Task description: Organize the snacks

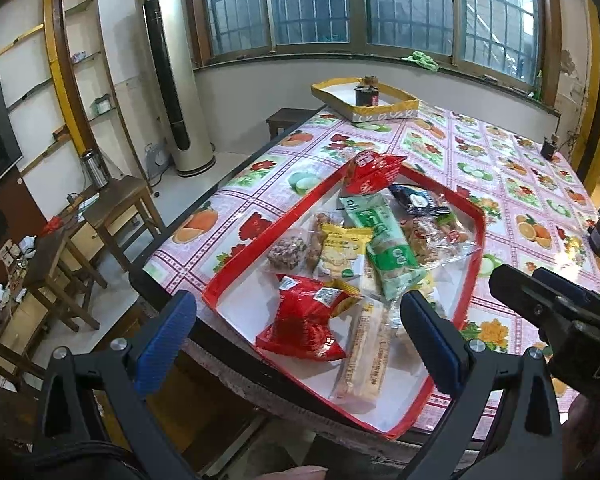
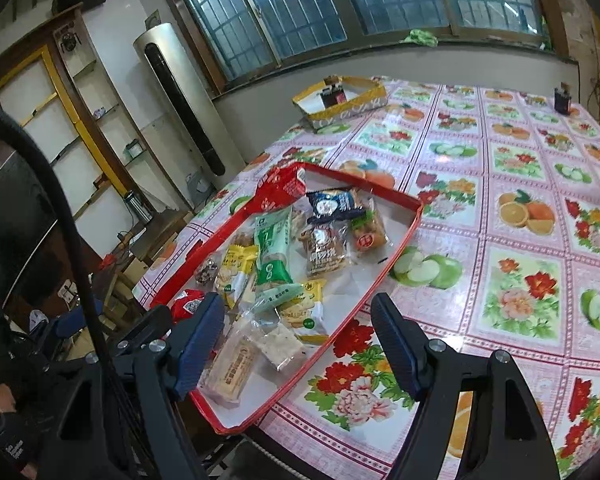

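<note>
Snacks are lying heaped in a red tray just ahead of both grippers, at the table's near edge. The left gripper is hovering with its fingers spread wide, holding nothing; a red bag is sitting right between its tips, and a long pale bar is running alongside toward its right finger. The right gripper is likewise hanging spread and empty, with the pale bar beside its left finger and a clear square packet just ahead between the tips.

Further ahead of both, a green pack is lying lengthwise over yellow cracker packets, with a nut cluster to their left. Beyond those, a dark blue packet and brown pastry wraps are resting toward the tray's far corner, where a tall red bag is leaning on the rim. Well beyond, a yellow tray is sitting at the table's far end, holding a small dark object.

All of this is probably light, crinkly film, slick to the pads and easily crushed. The puffed red bag would likely squash or slip, so pinching its crimped end seam seems wiser. The bar looks stiffer and should take a grip across its middle. Crackers and pastries appear brittle, so light pressure at a seam is safer.

Whether this heap is sorted or awaiting sorting, the views are not settling.
</note>
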The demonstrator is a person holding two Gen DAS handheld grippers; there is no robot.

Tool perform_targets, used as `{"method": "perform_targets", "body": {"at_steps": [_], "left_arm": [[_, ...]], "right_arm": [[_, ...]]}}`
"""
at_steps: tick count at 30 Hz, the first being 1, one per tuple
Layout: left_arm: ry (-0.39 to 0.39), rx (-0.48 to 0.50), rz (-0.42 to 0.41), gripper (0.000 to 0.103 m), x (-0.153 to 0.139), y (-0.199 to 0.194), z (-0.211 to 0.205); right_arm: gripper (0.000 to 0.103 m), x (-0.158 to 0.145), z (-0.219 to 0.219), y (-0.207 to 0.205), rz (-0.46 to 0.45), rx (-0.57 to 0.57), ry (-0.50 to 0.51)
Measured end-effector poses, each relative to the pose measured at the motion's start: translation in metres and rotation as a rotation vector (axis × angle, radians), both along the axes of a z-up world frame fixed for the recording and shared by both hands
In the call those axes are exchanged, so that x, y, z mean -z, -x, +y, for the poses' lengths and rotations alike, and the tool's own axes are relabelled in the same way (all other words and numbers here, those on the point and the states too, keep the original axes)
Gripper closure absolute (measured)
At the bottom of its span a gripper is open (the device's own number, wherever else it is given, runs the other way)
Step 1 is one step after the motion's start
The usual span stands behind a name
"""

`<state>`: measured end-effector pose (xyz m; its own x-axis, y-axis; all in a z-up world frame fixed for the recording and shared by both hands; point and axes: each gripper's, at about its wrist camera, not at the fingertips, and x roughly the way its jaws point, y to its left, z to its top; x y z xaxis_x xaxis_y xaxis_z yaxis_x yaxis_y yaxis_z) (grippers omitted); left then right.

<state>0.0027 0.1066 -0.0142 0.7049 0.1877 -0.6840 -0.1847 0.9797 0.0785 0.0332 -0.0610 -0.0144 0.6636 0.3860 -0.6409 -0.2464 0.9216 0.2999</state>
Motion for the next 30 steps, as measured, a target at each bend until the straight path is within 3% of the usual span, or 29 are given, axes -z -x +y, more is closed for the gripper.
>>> {"method": "perform_targets", "body": {"at_steps": [12,30], "left_arm": [[0.002,-0.006,0.028,0.001,0.007,-0.005,0.006],[-0.022,-0.025,0.003,0.001,0.001,-0.001,0.011]], "right_arm": [[0.027,0.0,-0.002,-0.003,-0.001,0.015,0.002],[0.027,-0.002,0.007,-0.005,-0.022,0.016,0.063]]}}
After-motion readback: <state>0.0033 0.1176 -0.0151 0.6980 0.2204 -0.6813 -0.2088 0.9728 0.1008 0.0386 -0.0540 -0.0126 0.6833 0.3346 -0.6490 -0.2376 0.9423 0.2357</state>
